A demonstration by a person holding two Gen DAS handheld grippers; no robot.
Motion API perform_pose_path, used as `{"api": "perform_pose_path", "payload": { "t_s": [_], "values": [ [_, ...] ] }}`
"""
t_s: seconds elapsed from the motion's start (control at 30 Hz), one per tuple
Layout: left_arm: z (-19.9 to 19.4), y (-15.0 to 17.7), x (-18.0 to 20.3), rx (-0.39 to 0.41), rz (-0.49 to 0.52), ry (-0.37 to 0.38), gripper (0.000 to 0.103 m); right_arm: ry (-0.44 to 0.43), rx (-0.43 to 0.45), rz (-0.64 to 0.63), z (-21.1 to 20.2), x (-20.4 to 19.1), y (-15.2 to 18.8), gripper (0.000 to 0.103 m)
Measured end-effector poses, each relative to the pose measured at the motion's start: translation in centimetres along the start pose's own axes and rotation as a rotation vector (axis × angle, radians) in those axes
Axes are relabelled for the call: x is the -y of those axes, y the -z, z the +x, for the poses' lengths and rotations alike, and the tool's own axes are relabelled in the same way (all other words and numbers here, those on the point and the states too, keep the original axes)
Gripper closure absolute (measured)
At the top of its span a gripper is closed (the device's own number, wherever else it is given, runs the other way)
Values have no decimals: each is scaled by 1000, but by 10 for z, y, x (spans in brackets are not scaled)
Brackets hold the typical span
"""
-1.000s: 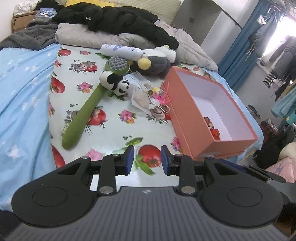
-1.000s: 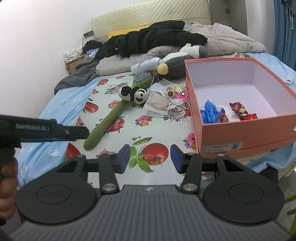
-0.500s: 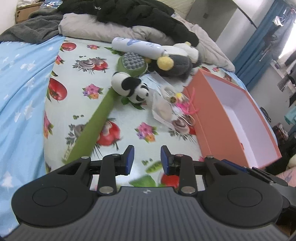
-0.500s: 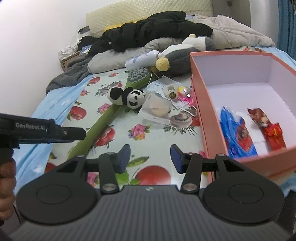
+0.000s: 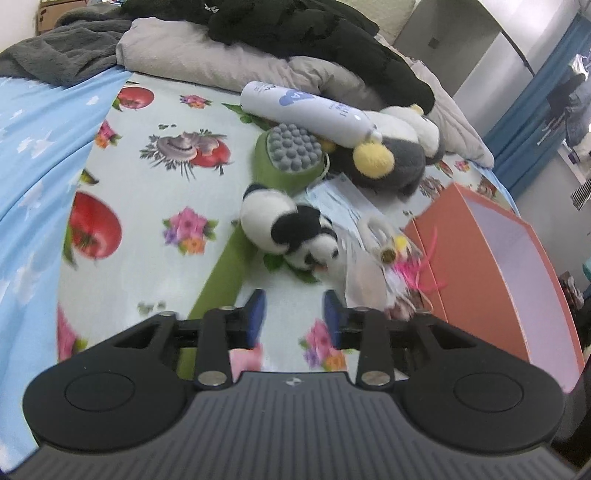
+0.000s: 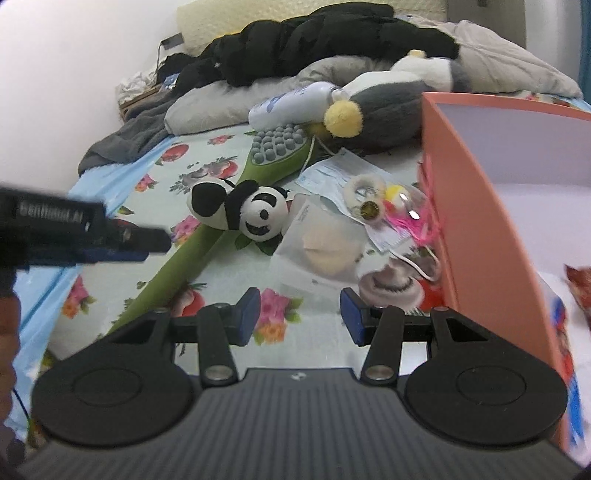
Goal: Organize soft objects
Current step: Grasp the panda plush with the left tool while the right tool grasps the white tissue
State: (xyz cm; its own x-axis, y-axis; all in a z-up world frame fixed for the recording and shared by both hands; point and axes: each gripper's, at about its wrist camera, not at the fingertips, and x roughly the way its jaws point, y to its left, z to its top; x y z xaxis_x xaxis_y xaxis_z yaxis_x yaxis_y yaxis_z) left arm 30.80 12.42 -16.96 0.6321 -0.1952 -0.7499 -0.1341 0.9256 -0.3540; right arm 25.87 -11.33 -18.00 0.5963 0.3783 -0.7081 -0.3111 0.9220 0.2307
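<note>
The panda (image 5: 291, 232) plush lies near the centre of the left wrist frame, on the fruit-print sheet (image 5: 155, 206), resting across the long green brush (image 5: 236, 258) whose grey-studded head sits just above it. In the right wrist frame the panda (image 6: 242, 208) is left of centre, face toward the camera, again on the brush (image 6: 177, 273).

Just above and right of the panda in the left view lies a grey penguin (image 5: 388, 162) plush with a yellow pom, touching a white bottle (image 5: 306, 107) that leans on the grey pillow (image 5: 221, 62). A black jacket (image 5: 314, 33) is heaped along the upper edge.

Right of the panda is a small clutter: a clear bag (image 6: 325, 243) holding something cream, a face mask (image 6: 332, 173), a white ring (image 6: 364, 192) and pink strands (image 6: 417, 221) against the wall of the orange box (image 6: 476, 221). The box fills the right side of the right wrist frame; inside it, at the far right edge, red and blue wrappers (image 6: 565, 328) show, blurred.

The left gripper (image 5: 293, 314) sits low in its frame, below the panda, its jaws opening with nothing between them but the sheet. The right gripper (image 6: 299, 314) is released, jaws apart and empty, above the sheet just left of the box. The left gripper's black body (image 6: 81, 236) juts in from the left edge of the right view, with part of a hand (image 6: 7, 350) below it.
</note>
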Motion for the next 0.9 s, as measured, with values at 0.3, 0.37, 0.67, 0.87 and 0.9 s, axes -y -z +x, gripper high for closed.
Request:
{"api": "perform_pose_path", "payload": {
  "t_s": [0.3,0.37,0.67,0.87,0.9],
  "values": [
    [38,-35,-10,39,-72,33,30,46,-7,-158,52,-16,-8,33],
    [46,-39,-10,41,-78,21,30,71,1,-200,59,-20,-8,33],
    [68,-43,-11,64,-79,-1,31,86,22,-323,76,-29,-5,80],
    [63,-41,-9,81,-62,4,45,97,44,-371,70,-36,-5,93],
    [61,-39,-7,86,-58,-1,47,101,50,-378,67,-38,-5,94]
  ]
}}
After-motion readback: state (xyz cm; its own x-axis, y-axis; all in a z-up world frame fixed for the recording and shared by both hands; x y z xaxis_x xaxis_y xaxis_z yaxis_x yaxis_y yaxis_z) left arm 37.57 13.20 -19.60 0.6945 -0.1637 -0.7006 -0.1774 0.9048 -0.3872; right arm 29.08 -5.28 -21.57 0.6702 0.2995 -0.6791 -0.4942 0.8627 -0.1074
